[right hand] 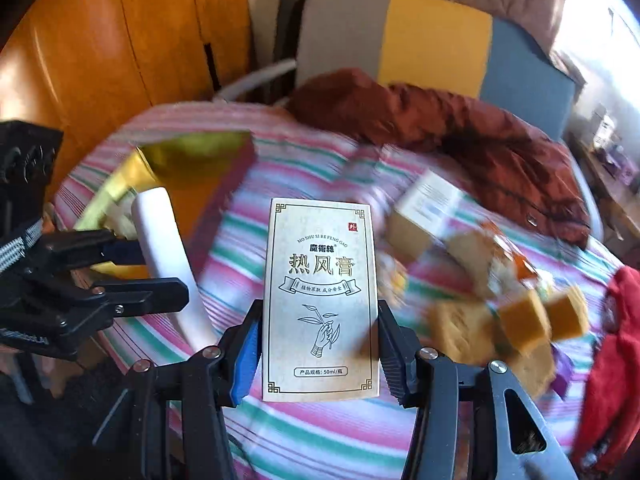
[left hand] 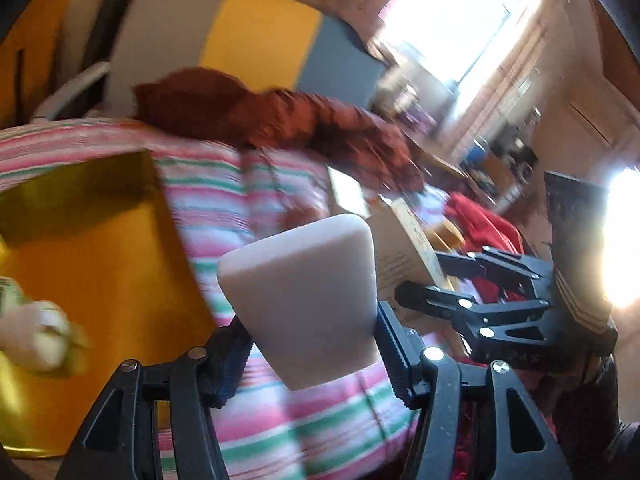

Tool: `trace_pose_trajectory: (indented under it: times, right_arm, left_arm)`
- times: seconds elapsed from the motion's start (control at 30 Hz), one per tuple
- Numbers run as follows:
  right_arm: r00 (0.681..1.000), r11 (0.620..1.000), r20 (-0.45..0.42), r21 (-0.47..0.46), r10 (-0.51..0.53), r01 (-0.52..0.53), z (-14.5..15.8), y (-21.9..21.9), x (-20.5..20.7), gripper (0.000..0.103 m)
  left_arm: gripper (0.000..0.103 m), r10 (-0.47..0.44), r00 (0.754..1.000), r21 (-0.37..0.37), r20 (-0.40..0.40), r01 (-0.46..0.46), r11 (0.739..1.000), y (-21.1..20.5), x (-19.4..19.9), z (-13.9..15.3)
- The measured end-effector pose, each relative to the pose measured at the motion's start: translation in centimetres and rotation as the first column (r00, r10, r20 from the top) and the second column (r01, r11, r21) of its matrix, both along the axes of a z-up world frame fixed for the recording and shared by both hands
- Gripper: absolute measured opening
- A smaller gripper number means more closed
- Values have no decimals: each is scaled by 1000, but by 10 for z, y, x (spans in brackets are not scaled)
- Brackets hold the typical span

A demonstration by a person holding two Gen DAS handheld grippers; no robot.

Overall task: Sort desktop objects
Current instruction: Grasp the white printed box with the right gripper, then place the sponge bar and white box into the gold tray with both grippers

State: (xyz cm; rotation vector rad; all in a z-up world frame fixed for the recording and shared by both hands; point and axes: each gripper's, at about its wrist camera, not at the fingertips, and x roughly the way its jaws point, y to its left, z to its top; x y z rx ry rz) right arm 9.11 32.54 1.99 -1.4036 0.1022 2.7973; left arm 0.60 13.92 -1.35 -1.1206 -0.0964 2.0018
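Note:
My left gripper [left hand: 312, 340] is shut on a pale white rounded block [left hand: 304, 288], held above the striped cloth [left hand: 248, 200]. In the right wrist view the same gripper [right hand: 160, 270] stands at the left with the white block [right hand: 160, 240] between its pads. My right gripper [right hand: 318, 320] is shut on an upright cream carton [right hand: 320, 280] printed with Chinese characters and a hand-and-leaf drawing. In the left wrist view the right gripper [left hand: 420, 276] shows at the right, with the carton [left hand: 404, 248] edge-on in it. An open gold box [right hand: 192, 168] lies on the cloth behind the left gripper.
Several small yellow-brown boxes [right hand: 520, 312] and a pale carton [right hand: 428, 208] lie blurred on the striped cloth to the right. A rust-brown jacket [right hand: 440, 120] lies at the back, a red cloth [right hand: 616, 340] at the right edge. A wooden wardrobe [right hand: 120, 40] stands behind.

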Motion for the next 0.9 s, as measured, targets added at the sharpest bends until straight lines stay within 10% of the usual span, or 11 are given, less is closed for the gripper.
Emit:
trace_pose_trajectory:
  times: [0.27, 0.6, 0.9]
  right_arm:
    - [989, 984, -16, -104, 146, -147, 9, -74, -78, 53]
    - [993, 932, -4, -346, 116, -111, -13, -134, -205, 63]
    - [987, 938, 50, -322, 152, -128, -42, -158, -185, 72]
  left_arm:
    - [60, 242, 969, -59, -59, -245, 968, -91, -60, 3]
    - [74, 455, 889, -236, -53, -454, 859, -160, -155, -28]
    - [76, 551, 834, -199, -30, -545, 814, -194, -126, -51]
